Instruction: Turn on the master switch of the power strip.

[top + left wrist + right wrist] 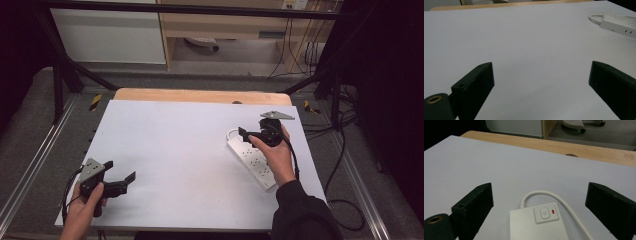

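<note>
Two grippers were over the pale grey table (pixel 175 150) at this moment, one in each of the person's hands. The right gripper (pixel 243 133) hovered above the far end of a white power strip (pixel 252 160), which lay flat on the right side of the table, set diagonally with its far end toward the middle and its near end toward the right edge. In the right gripper view the jaws stood wide apart, released, with the end of the power strip (pixel 536 225) low between them and untouched by either pad. That end carried a square power button (pixel 544 214) with a small red indicator (pixel 553 211) just beside it, and a white cord (pixel 541 193) left the strip there and looped round in an arc on the tabletop. The person's right hand (pixel 275 155) covered part of the strip in the high view, where rows of sockets could be made out on its near half. The left gripper (pixel 120 173) was held at the near left corner of the table, well apart from the strip, pointing across the surface toward the right. Its jaws were also spread wide and released, with bare tabletop between them in the left gripper view, and the power strip (pixel 620 23) appeared far off at the upper right of that view. A strip of bare wood (pixel 200 95) showed along the table's far edge beyond the grey covering.
</note>
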Available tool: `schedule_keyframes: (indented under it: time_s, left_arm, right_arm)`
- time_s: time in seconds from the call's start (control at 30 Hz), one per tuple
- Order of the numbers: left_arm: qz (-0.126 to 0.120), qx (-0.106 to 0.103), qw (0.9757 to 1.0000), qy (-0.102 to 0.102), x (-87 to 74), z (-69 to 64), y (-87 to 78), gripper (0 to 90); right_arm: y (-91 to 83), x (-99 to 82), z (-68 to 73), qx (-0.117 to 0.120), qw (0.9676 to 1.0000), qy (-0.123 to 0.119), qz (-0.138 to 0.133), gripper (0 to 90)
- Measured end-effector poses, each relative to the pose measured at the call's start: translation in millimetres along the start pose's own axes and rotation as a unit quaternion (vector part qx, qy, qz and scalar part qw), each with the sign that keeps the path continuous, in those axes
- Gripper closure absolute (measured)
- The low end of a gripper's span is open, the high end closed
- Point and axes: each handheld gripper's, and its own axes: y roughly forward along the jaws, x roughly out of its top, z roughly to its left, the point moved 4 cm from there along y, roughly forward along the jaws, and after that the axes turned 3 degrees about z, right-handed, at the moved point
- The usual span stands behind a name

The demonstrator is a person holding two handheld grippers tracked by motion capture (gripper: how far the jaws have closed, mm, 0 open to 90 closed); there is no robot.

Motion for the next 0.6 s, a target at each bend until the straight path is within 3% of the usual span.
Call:
schedule_keyframes:
  time_s: [0.17, 0.33, 0.6]
  left_arm:
    - [0.000, 0.000, 1.0000, -0.001, 0.0, 0.1, 0.0, 6.0]
    - [0.001, 0.000, 1.0000, 0.000, -0.3, -0.2, -0.2, 5.9]
    - [0.001, 0.001, 1.0000, -0.001, -0.4, -1.0, -0.4, 5.9]
  right_arm:
    - [-11.3, 0.0, 2.0, 0.004, 0.9998, -0.013, -0.015, 6.9]
    - [-22.3, -3.8, 1.9, 0.019, 0.9994, -0.011, -0.028, 7.7]
    - [-45.6, -14.9, -3.2, 0.021, 0.9986, -0.013, -0.046, 8.7]
